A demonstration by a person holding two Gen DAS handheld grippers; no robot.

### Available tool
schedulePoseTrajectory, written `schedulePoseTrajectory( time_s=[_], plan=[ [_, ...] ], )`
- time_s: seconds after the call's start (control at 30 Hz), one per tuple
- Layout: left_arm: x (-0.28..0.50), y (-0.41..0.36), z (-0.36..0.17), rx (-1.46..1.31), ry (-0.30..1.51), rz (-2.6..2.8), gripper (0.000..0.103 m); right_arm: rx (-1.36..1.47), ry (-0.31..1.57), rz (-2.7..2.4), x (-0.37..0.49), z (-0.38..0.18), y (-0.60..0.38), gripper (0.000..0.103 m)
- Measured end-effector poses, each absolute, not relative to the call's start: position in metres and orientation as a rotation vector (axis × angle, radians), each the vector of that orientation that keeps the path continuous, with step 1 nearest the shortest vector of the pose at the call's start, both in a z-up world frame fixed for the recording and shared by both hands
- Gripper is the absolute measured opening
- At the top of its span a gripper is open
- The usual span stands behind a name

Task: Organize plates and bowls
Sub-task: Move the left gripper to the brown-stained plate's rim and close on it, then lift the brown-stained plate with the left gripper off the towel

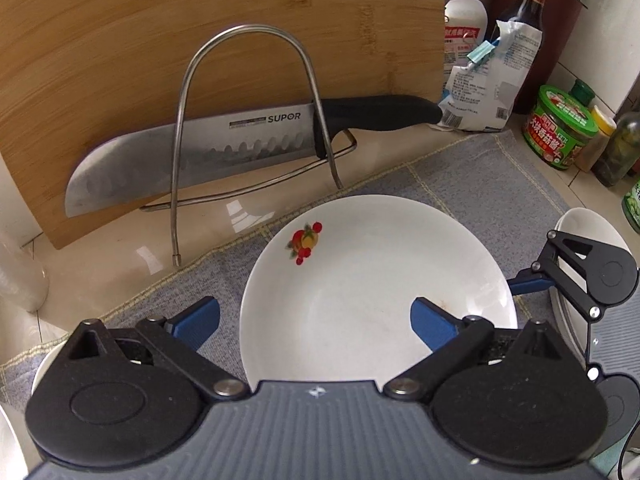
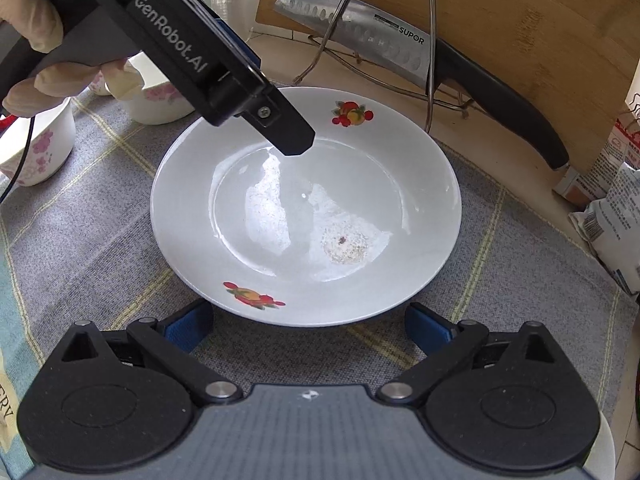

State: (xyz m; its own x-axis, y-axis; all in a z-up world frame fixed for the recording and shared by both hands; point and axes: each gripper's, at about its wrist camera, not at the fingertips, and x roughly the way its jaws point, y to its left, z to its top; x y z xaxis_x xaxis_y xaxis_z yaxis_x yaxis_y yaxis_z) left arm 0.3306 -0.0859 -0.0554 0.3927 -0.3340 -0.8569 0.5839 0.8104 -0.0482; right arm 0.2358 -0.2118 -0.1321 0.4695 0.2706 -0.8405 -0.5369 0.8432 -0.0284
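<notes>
A white plate (image 1: 376, 288) with fruit decals lies flat on a grey checked cloth (image 1: 472, 184). My left gripper (image 1: 316, 322) is open over the plate's near left part: one blue finger is outside the rim, the other above the plate's surface. In the right wrist view the same plate (image 2: 304, 208) sits just ahead of my open right gripper (image 2: 310, 326), whose fingers flank its near rim without touching it. The left gripper's black housing (image 2: 188, 52), held by a gloved hand (image 2: 32, 32), reaches over the plate's far left side. White bowls with pink flowers (image 2: 36, 148) stand to the left.
Behind the plate a wire rack (image 1: 248, 112) holds a large knife (image 1: 192, 148) against a bamboo cutting board (image 1: 200, 28). Bottles, a green jar (image 1: 564, 132) and bags crowd the back right. More white dishes (image 1: 588, 220) sit at the right, behind the right gripper's finger (image 1: 528, 283).
</notes>
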Motion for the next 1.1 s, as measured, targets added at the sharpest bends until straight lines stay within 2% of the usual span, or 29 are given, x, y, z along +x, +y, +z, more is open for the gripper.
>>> schedulePoseTrajectory(
  time_s=[0.13,0.27,0.37,0.73,0.97,1.1],
  plan=[
    [0.343,-0.091,-0.062,0.29,1.05,-0.617,0.099,-0.295,0.956,0.489,0.238,-0.133,-0.21,0.103],
    [0.351,-0.094,-0.069,0.308,1.092,-0.633,0.084,-0.295,0.959,0.486,0.236,-0.132,-0.211,0.103],
    [0.357,-0.095,-0.072,0.308,1.108,-0.641,0.081,-0.297,0.96,0.491,0.237,-0.132,-0.211,0.103],
    [0.368,-0.1,-0.08,0.341,1.154,-0.684,0.08,-0.301,0.948,0.503,0.24,-0.131,-0.212,0.103],
    [0.369,-0.104,-0.079,0.366,1.167,-0.727,0.074,-0.311,0.939,0.523,0.243,-0.131,-0.213,0.103],
    [0.37,-0.105,-0.079,0.382,1.173,-0.742,0.074,-0.313,0.931,0.531,0.243,-0.132,-0.213,0.103]
  ],
)
